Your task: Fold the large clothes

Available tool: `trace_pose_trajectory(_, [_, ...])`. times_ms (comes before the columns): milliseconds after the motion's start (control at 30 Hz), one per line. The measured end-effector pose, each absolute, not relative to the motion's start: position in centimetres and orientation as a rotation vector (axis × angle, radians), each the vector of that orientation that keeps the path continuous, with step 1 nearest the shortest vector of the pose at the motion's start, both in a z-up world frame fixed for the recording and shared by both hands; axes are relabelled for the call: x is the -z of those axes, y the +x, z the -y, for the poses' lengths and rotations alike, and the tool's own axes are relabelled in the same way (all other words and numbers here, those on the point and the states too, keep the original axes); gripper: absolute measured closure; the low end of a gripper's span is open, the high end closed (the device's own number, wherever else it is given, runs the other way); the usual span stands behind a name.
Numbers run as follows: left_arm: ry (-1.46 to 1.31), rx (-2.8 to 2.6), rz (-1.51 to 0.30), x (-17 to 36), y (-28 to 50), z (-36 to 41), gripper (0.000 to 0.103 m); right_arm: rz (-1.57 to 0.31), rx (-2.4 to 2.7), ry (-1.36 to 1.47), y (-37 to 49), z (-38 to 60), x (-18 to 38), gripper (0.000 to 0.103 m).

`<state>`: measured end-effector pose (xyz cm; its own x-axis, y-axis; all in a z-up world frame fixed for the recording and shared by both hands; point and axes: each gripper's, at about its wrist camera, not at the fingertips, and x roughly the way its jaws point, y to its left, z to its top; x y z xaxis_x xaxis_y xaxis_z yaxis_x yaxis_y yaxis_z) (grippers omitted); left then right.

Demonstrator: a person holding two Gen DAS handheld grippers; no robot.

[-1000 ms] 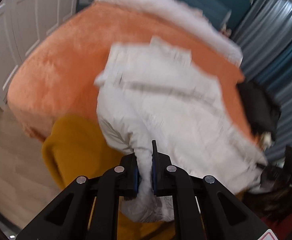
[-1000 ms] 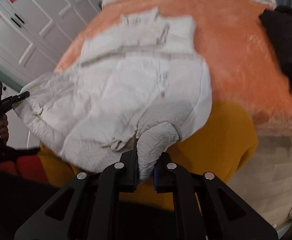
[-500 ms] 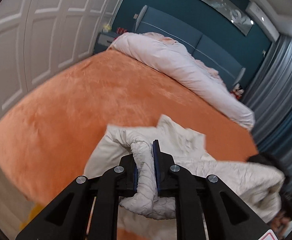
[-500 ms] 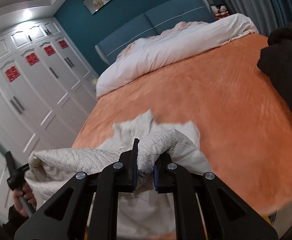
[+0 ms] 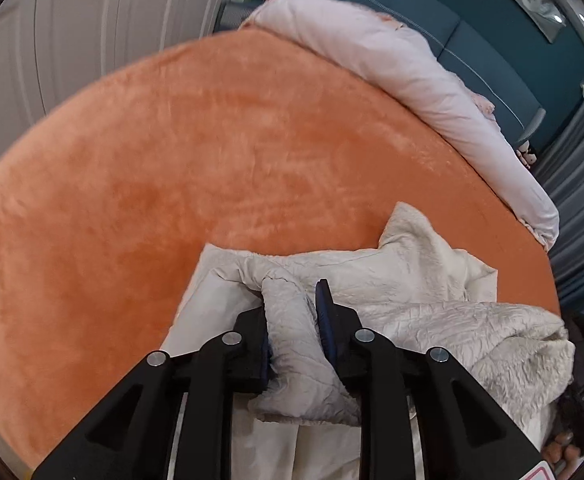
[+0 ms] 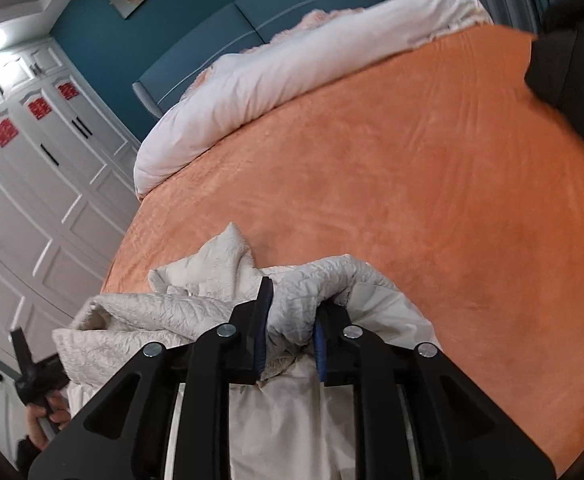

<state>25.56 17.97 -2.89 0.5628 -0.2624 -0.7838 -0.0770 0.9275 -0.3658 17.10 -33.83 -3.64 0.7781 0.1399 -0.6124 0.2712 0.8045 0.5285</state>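
The cream jacket (image 5: 411, 280) lies bunched on the near part of the orange bedspread (image 5: 172, 160), its crinkled, padded shell folded over on itself and one pale corner poking up toward the middle of the bed; a smoother lining shows at the near edge, below the grippers. It looks light and puffy, soft all through, with nothing stiff in it; I judge it will slump and spring back rather than hold a crease, and the smooth lining may slide. The thick rolled edges and corners seem the best places to take it, since a thin single layer would slip out.

The left gripper (image 5: 292, 312) has a roll of the fabric between its blue pads; its jaws have just been opening, the fold still touches the left pad, but there is a gap at the right pad, so the grip looks let go. The right gripper (image 6: 290, 312) likewise has a bunched fold sitting between its fingers; its jaws have just been opening too, and the cloth seems loose there rather than pinched, though I cannot be sure it is wholly free.

Farther out, a rolled white duvet (image 6: 292, 80) lies along the head of the bed; a dark garment (image 6: 571, 80) sits at the bedspread's right edge; white wardrobe doors (image 6: 32, 184) stand along the left wall.
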Motion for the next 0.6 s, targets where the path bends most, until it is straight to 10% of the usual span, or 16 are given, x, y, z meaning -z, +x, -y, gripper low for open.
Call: trace_pose_trajectory(600, [-0.459,0.46,-0.976,-5.5,23.8,-22.6,0.074,-0.55,-0.204,0.855,13.5,38.2,-0.5,0.07])
